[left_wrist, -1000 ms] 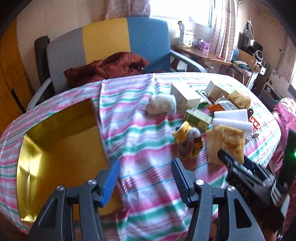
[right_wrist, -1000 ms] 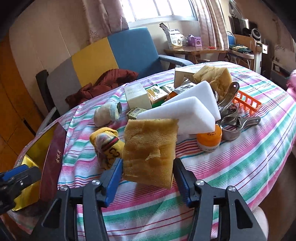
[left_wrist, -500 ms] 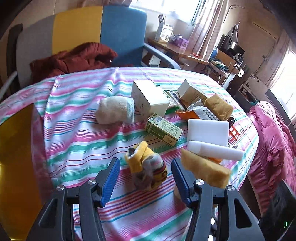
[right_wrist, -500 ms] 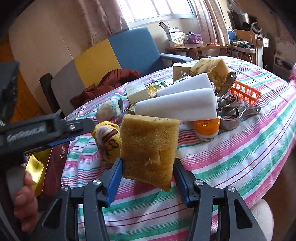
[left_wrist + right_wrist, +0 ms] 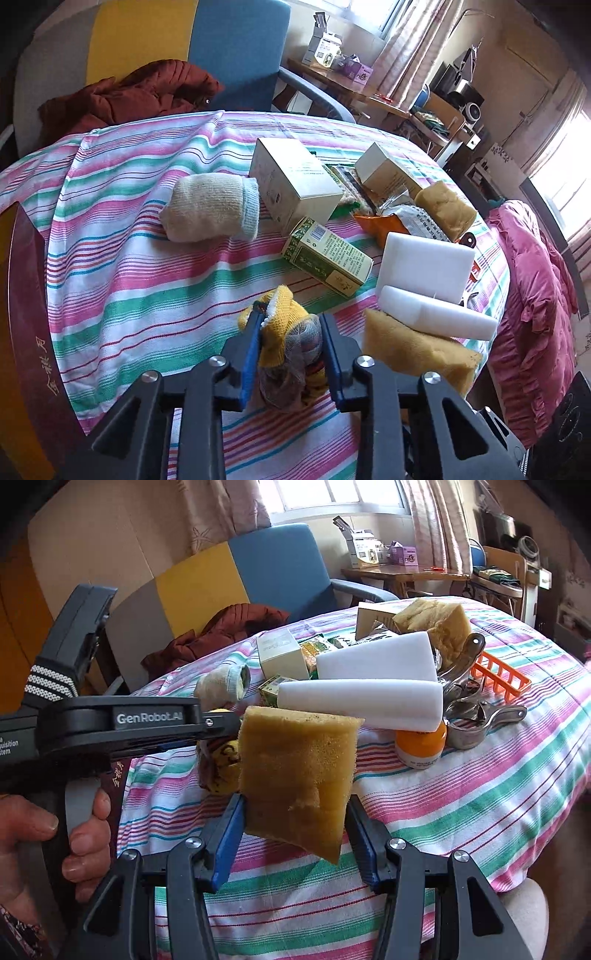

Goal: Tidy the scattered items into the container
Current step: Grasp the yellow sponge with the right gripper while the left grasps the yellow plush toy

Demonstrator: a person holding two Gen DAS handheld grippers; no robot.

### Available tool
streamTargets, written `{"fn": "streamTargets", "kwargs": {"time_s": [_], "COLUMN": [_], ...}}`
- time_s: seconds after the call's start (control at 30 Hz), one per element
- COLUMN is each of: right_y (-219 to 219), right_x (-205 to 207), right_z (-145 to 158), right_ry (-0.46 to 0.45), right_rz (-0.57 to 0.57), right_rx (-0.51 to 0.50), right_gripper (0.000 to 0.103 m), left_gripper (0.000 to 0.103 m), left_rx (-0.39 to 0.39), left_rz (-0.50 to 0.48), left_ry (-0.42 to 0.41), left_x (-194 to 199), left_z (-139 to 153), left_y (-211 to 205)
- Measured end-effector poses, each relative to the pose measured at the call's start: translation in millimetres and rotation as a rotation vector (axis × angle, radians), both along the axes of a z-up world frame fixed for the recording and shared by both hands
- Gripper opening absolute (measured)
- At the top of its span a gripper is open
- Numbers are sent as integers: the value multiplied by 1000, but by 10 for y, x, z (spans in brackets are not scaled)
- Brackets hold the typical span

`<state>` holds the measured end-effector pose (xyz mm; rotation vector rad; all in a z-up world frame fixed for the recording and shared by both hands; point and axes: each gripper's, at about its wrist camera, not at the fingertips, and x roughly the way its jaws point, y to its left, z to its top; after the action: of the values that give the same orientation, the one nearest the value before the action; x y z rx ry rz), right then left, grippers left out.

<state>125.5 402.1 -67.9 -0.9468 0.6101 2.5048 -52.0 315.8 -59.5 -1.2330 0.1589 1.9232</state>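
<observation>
My left gripper point(image 5: 290, 325) is shut on a balled yellow and grey sock point(image 5: 288, 347) that rests on the striped tablecloth. It shows from the side in the right wrist view point(image 5: 221, 723), with the sock point(image 5: 219, 768) under it. My right gripper point(image 5: 293, 812) is shut on a yellow-brown sponge point(image 5: 299, 775) and holds it above the table's front edge. The sponge also shows in the left wrist view point(image 5: 413, 350). The dark red container wall point(image 5: 26, 332) with a gold inside is at the far left.
On the table lie a cream sock point(image 5: 210, 212), a white box point(image 5: 295, 184), a green box point(image 5: 327, 256), two white foam blocks point(image 5: 424, 266), a second sponge point(image 5: 445, 208), snack packets, an orange jar point(image 5: 419, 744), metal clips point(image 5: 476, 723) and an orange rack point(image 5: 498, 677). A chair with a red jacket point(image 5: 129, 92) stands behind.
My left gripper swung from the container toward the yellow sock and shut on it. My right gripper kept hold of the sponge and moved little.
</observation>
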Motion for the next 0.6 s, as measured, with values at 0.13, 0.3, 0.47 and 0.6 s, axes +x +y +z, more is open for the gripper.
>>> {"fn": "streamTargets", "kwargs": {"time_s": [0.13, 0.3, 0.47, 0.6], "right_y": [-59, -187, -436, -646], "right_x": [-15, -22, 46, 28], "right_z": [38, 207, 357, 415], "right_ry": [2, 43, 76, 95], "right_rz": [-24, -21, 8, 53], "right_rx": [14, 32, 57, 41], "right_gripper": [52, 51, 51, 51], "left_gripper": [25, 24, 24, 24], "left_rx": [29, 83, 109, 105], "left_rz": [0, 27, 81, 154], "left_ry": [28, 71, 85, 123], "left_x": [91, 211, 305, 302], "left_z": [173, 435, 565, 660], "left_y": [-243, -648, -1134, -1556]}}
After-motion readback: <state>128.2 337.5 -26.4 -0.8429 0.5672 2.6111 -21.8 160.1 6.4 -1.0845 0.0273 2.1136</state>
